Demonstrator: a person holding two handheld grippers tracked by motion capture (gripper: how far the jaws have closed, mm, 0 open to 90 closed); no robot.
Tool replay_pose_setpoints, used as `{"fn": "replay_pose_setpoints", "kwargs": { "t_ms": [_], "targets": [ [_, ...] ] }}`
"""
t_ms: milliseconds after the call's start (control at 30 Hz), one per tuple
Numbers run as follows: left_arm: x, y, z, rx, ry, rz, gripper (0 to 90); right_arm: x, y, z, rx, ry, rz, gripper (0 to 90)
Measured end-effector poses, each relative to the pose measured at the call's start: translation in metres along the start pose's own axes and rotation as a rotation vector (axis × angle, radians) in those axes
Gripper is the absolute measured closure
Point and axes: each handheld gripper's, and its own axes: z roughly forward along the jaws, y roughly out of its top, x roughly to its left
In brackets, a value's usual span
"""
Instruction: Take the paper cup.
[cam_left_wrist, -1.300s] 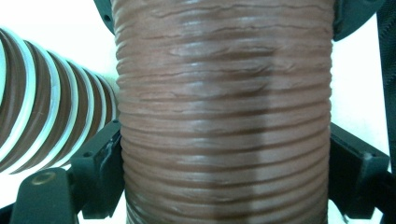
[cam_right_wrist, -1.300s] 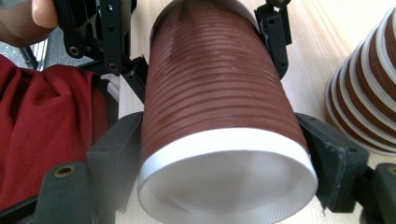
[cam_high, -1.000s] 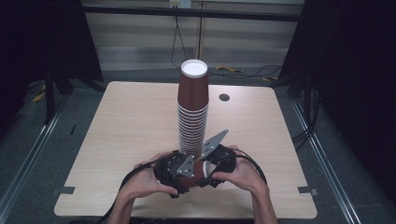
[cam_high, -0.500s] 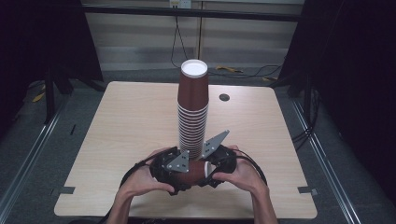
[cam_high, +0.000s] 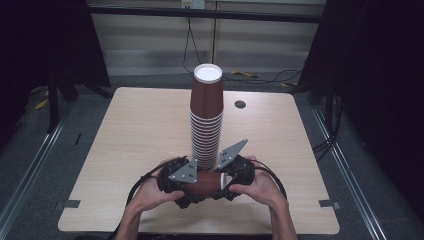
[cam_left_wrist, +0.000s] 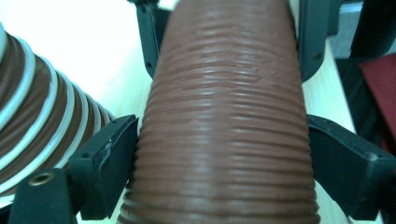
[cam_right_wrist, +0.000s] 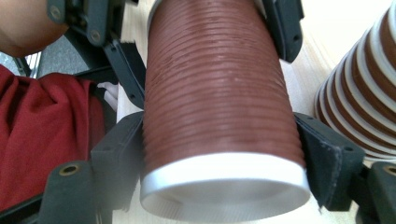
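Both grippers are clamped on one ribbed brown cup (cam_high: 204, 183), held level just in front of the stack (cam_high: 206, 120), low over the tabletop (cam_high: 130, 130). Left gripper (cam_high: 181, 181) has the base end, right gripper (cam_high: 234, 176) the rim end.

Left gripper view: fingers (cam_left_wrist: 109, 161) press on both sides of the cup (cam_left_wrist: 229, 126) wall, no gap. Right gripper view: fingers (cam_right_wrist: 322, 163) pinch just behind the white rolled rim, cup (cam_right_wrist: 217, 107) mouth toward the camera.

Step, as I read it: a two-handed hold on a single cup beside the stack, either separating nested cups or reorienting one. I can't tell whether it's one cup or two nested.

Next move likely calls for a straight pull along the cup axis, or a turn to upright. Keep the squeeze light.

Materials: paper cup, tapered, fine horizontal ridges, slightly glossy brown, white interior and rim. Thin wall will dent under side load. Stack (cam_right_wrist: 359, 93): same cups nested mouth-down, white rims as rings, tall and narrow, so tippy if bumped. Tabletop is light wood laminate, smooth.
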Motion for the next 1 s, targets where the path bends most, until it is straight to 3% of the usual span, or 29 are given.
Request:
{"fn": "replay_pose_setpoints", "kwargs": {
  "t_ms": [167, 233, 567, 800, 933, 1000],
  "targets": [
    [-0.005, 0.002, -0.006, -0.029, 0.022, -0.004, 14.8, 0.002, 0.001, 0.002, -0.002, 0.001, -0.014, 23.5],
    [-0.004, 0.001, -0.011, -0.094, 0.024, -0.014, 16.9, 0.001, 0.000, 0.003, 0.009, -0.006, -0.004, 23.5],
    [-0.005, -0.002, -0.021, -0.166, 0.053, -0.054, 15.8, -0.001, -0.006, -0.002, -0.013, -0.029, 0.015, 23.5],
    [-0.004, -0.009, -0.030, -0.248, 0.092, -0.110, 15.7, -0.004, -0.021, -0.013, -0.073, -0.085, 0.080, 23.2],
    [-0.006, -0.012, -0.029, -0.253, 0.114, -0.131, 15.9, -0.005, -0.027, -0.015, -0.107, -0.093, 0.099, 23.2],
    [-0.007, -0.015, -0.030, -0.284, 0.122, -0.150, 15.9, -0.005, -0.029, -0.014, -0.112, -0.109, 0.101, 23.1]
  ]
}}
